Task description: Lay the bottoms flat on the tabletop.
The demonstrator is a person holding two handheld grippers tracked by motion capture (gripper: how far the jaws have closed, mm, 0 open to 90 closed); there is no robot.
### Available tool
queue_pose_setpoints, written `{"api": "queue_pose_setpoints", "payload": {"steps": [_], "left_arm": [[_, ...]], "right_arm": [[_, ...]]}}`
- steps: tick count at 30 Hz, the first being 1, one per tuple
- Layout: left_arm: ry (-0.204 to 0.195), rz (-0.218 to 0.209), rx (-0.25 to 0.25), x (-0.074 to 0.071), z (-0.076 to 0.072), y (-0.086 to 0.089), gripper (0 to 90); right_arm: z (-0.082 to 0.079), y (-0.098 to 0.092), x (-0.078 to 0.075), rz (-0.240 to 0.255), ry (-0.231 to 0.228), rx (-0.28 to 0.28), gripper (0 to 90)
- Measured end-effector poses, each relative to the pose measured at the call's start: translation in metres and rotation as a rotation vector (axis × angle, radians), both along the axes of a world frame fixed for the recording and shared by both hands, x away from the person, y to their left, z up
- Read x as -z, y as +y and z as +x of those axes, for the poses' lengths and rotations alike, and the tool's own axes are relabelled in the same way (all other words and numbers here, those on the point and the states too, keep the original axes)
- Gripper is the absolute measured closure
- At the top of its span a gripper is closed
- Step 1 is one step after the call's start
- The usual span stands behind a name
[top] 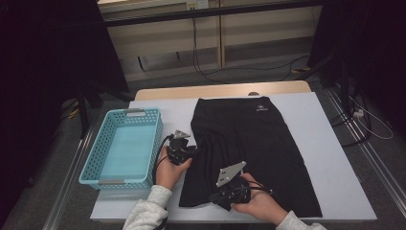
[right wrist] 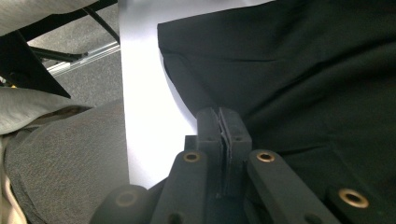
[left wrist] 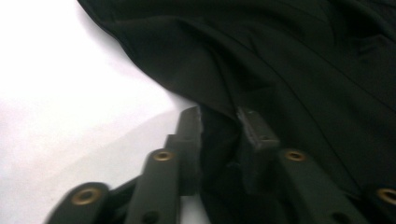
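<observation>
High view puts a black skirt (top: 249, 148) flat on the white worktop (top: 330, 158), its waistband with a small pale logo at the far end and its hem toward the person. Taking the skirt as the landmark, the left tool (top: 187, 152) sits at the skirt's left edge, about halfway along it, held in the person's left hand (top: 168, 167). The right tool (top: 225, 194) lies on the skirt's near left corner, at the hem, under the right hand (top: 258, 203), with its grey three-cornered plate (top: 231, 172) tilted up toward the camera. A turquoise basket (top: 95, 165) stands to the left of the skirt, just beyond the left tool, not touching the fabric.

In the left gripper view, the left tool (left wrist: 219, 123) has its jaws a little apart, with a fold of the skirt's (left wrist: 280, 70) edge gathered up between them; the cloth fills the gap and touches both inner faces, but I cannot tell whether they pinch it tight. White worktop (left wrist: 70, 102) shows to the left of the fold.

In the right gripper view, the right tool (right wrist: 219, 126) has its jaws pressed together on a thin layer of the skirt (right wrist: 303, 70) near the corner of the hem, with the fabric drawn in creases toward the clamped spot. The worktop's (right wrist: 144, 93) edge lies just beside that corner.
</observation>
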State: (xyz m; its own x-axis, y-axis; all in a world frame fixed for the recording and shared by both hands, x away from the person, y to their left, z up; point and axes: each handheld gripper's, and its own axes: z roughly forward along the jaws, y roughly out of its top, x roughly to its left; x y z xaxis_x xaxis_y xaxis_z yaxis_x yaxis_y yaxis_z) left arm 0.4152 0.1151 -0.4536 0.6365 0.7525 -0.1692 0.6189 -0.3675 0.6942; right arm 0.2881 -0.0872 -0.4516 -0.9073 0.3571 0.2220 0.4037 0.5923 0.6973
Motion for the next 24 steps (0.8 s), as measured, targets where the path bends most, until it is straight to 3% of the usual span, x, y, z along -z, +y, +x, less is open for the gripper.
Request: {"api": "queue_pose_setpoints", "payload": {"steps": [5, 8, 14, 24], "left_arm": [[0.033, 0.003, -0.012, -0.002, 0.001, 0.004, 87.2], [0.046, -0.001, -0.019, -0.006, 0.0, 0.006, 88.3], [0.03, 0.024, -0.045, -0.014, -0.004, 0.011, 88.4], [0.035, 0.032, -0.067, -0.015, -0.005, 0.016, 87.8]], "right_arm": [[0.0, 0.0, 0.0, -0.002, -0.001, -0.003, 88.7], [0.0, 0.001, 0.0, -0.001, -0.001, -0.002, 88.7], [-0.001, 0.001, 0.0, 0.001, 0.002, -0.006, 88.7], [-0.004, 0.004, -0.001, 0.009, 0.009, -0.026, 88.8]]}}
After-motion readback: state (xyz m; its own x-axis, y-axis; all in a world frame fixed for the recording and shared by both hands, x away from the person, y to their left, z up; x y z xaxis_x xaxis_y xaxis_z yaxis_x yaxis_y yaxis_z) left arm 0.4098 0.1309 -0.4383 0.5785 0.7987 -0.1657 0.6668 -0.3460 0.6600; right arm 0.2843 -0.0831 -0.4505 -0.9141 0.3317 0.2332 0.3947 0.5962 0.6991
